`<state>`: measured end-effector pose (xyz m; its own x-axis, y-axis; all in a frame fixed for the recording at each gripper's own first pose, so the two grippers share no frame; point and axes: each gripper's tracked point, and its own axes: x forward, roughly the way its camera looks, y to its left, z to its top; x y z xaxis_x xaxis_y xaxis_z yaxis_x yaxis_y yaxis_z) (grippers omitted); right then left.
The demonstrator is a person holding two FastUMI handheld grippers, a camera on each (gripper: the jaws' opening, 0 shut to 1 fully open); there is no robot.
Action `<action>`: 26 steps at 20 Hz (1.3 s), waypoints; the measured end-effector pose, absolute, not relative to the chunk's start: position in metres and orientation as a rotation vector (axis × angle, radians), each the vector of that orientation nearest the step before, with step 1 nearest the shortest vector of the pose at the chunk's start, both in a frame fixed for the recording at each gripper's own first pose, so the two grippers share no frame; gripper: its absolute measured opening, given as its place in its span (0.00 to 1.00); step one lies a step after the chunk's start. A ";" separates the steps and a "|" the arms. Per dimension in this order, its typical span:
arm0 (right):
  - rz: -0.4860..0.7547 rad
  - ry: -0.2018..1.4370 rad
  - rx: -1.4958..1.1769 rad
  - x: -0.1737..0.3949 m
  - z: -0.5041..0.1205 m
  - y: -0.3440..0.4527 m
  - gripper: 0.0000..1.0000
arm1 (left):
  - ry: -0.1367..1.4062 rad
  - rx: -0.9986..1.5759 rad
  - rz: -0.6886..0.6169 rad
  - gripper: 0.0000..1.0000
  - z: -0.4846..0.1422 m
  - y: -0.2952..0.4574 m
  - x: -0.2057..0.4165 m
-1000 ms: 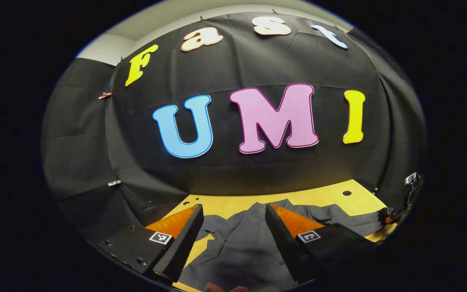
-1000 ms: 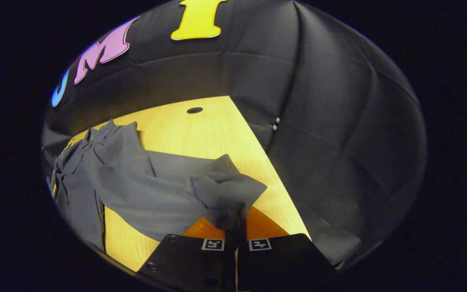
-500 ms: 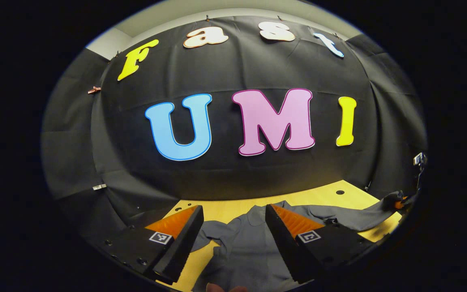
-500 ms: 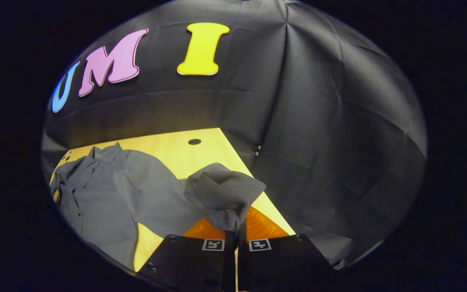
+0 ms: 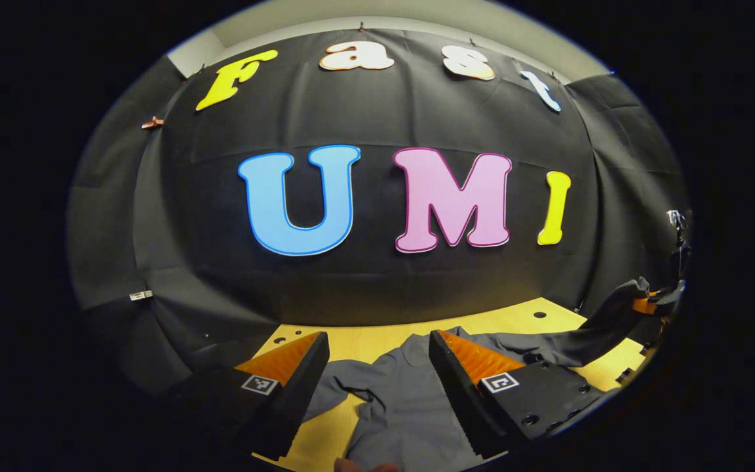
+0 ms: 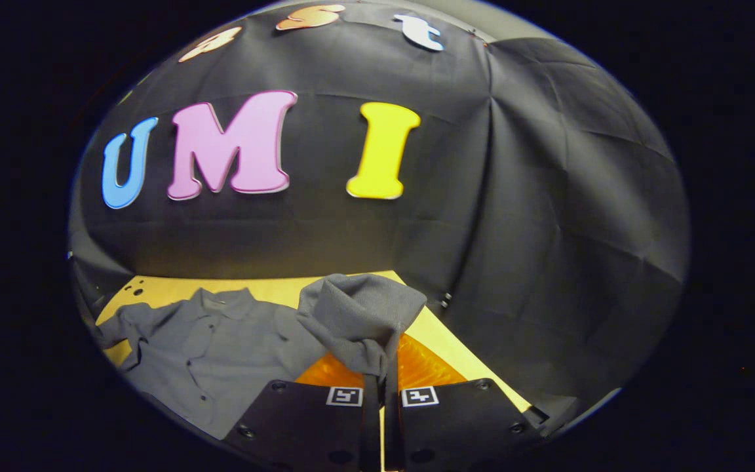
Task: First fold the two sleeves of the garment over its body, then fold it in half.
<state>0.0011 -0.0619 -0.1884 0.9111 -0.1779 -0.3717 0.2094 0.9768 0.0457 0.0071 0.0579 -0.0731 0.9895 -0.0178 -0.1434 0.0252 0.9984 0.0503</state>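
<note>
Lying collar-up on the yellow worktop (image 5: 377,341): one grey button shirt (image 5: 404,406). My left tongs (image 5: 377,351), fingers apart, hover above its body, holding nothing. My right tongs (image 6: 379,367), closed together, pinch the shirt's sleeve cuff (image 6: 358,314), raised clear of the worktop.

Both cams low over table (image 5: 377,337), facing back wall; share shirt (image 6: 220,347).
</note>
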 end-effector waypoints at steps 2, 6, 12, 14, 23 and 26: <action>-0.160 0.347 0.084 0.013 -0.170 -0.024 0.07 | 0.152 0.046 -0.022 0.96 -0.082 0.079 0.008; -0.098 0.297 0.116 0.043 -0.142 0.047 0.07 | 0.169 0.037 -0.019 0.96 -0.101 0.123 0.012; -0.008 0.310 0.144 0.074 -0.146 0.140 0.07 | 0.225 0.013 0.034 0.96 -0.140 0.189 0.019; 0.016 0.333 0.142 0.081 -0.157 0.168 0.07 | 0.246 0.007 0.053 0.98 -0.155 0.209 0.021; 0.094 0.462 0.141 0.102 -0.222 0.265 0.07 | 0.360 -0.077 0.191 0.97 -0.228 0.289 0.028; 0.117 0.517 0.143 0.104 -0.250 0.295 0.07 | 0.410 -0.130 0.280 0.98 -0.262 0.327 0.021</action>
